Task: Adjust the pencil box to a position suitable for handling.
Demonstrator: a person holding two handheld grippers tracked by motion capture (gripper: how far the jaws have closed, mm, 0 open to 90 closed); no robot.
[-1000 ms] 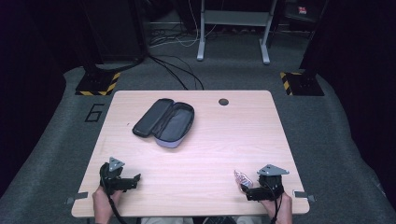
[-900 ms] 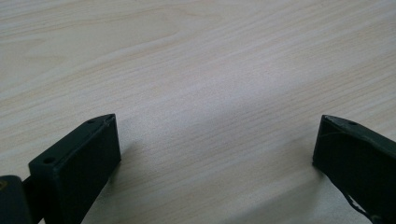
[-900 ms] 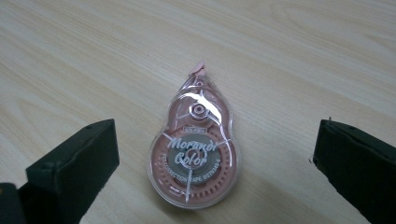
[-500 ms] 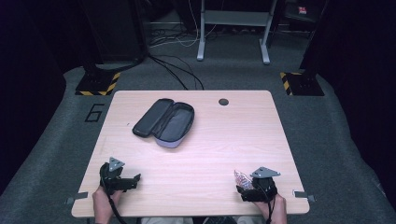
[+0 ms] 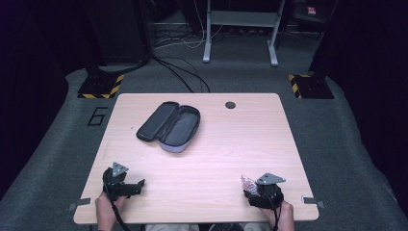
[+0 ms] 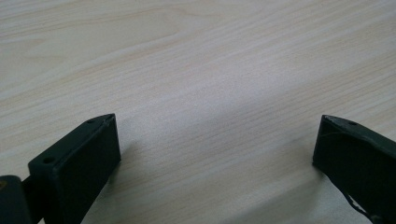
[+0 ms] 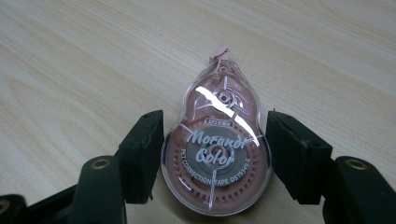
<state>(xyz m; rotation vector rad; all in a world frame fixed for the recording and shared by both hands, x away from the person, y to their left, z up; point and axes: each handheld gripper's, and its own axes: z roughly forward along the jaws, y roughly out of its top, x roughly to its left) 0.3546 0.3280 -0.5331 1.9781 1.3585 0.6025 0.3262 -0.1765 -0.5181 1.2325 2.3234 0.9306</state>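
Observation:
A pink correction tape dispenser point(image 7: 217, 154) in a clear shell lies flat on the wooden table point(image 5: 226, 144), its tip pointing away. My right gripper point(image 7: 215, 140) has both black jaws pressed against its sides, shut on it. From above, the right gripper point(image 5: 251, 190) sits near the front right corner with the dispenser point(image 5: 248, 182) at its left end. My left gripper point(image 5: 138, 186) rests near the front left edge. Its jaws point(image 6: 215, 140) stand wide open over bare wood. An open dark pencil case point(image 5: 171, 126) lies at the table's far middle left.
A small round black grommet point(image 5: 230, 104) sits near the table's far edge. Beyond the table are grey carpet, cables point(image 5: 178, 72) and a white metal frame point(image 5: 240, 29). Yellow-black striped blocks point(image 5: 101, 86) flank the far corners.
The right gripper has shifted a little to the left along the front edge, carrying the correction tape with it. The left gripper and the pencil case have stayed put.

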